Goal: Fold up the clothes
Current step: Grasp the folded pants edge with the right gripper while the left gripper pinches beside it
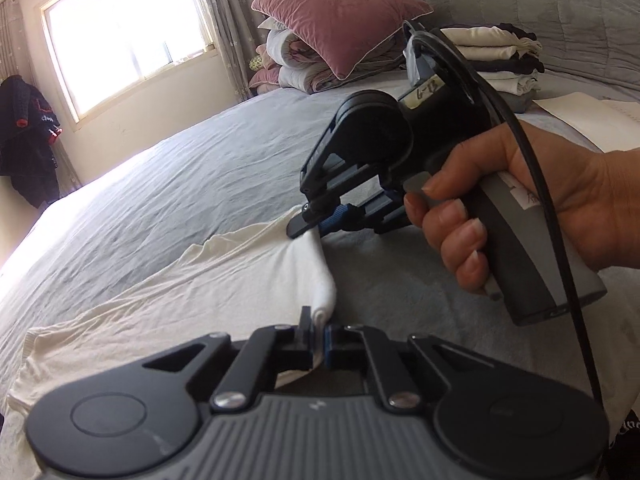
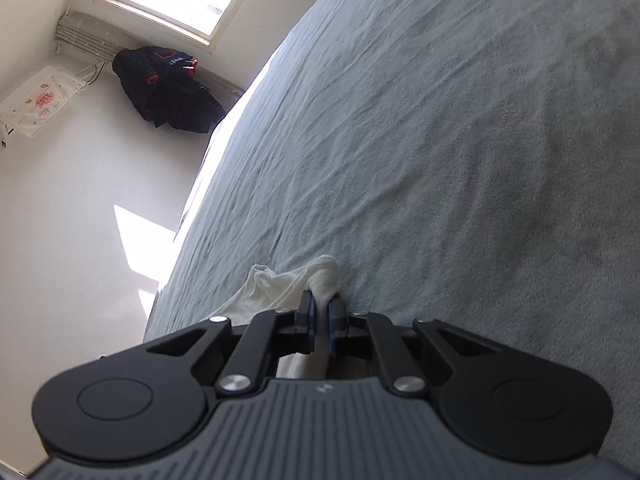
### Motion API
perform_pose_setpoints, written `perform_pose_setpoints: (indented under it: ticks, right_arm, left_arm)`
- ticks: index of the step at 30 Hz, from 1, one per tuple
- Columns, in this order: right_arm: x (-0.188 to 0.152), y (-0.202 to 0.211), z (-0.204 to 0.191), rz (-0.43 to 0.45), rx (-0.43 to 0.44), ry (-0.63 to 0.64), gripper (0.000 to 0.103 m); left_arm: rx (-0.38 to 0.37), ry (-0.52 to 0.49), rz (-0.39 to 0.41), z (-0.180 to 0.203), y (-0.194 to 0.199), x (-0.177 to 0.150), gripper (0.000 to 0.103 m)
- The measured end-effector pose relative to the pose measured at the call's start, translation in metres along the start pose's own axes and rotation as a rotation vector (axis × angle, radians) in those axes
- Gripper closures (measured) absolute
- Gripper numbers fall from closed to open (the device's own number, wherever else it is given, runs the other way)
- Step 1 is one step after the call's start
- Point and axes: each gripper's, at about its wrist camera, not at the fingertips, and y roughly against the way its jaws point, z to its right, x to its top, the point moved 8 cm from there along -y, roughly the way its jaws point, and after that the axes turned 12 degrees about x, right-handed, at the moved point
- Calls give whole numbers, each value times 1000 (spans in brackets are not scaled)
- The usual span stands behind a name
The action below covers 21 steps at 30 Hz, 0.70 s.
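A cream white garment (image 1: 192,292) lies spread on the grey bed sheet (image 1: 160,184), its right edge rolled into a fold. My left gripper (image 1: 318,322) is shut on the near end of that folded edge. My right gripper (image 1: 310,224), held by a hand, is shut on the far end of the same edge, low over the bed. In the right wrist view my right gripper (image 2: 320,308) pinches a bunched corner of the white garment (image 2: 288,284) above the sheet (image 2: 440,140).
A pink pillow (image 1: 340,12) on folded quilts sits at the head of the bed. A stack of folded clothes (image 1: 500,56) and a sheet of paper (image 1: 580,116) lie at the right. A dark jacket (image 1: 28,136) hangs by the window (image 1: 124,32).
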Motion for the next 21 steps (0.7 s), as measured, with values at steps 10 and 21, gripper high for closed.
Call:
perform_pose_setpoints:
  ticks: [10, 21]
  right_arm:
    - [14, 64, 26, 54, -77, 4, 97]
    - [10, 121, 39, 71, -134, -2, 97]
  left_arm:
    - [-116, 8, 5, 69, 13, 31, 99]
    - [-199, 98, -28, 119, 30, 45, 99]
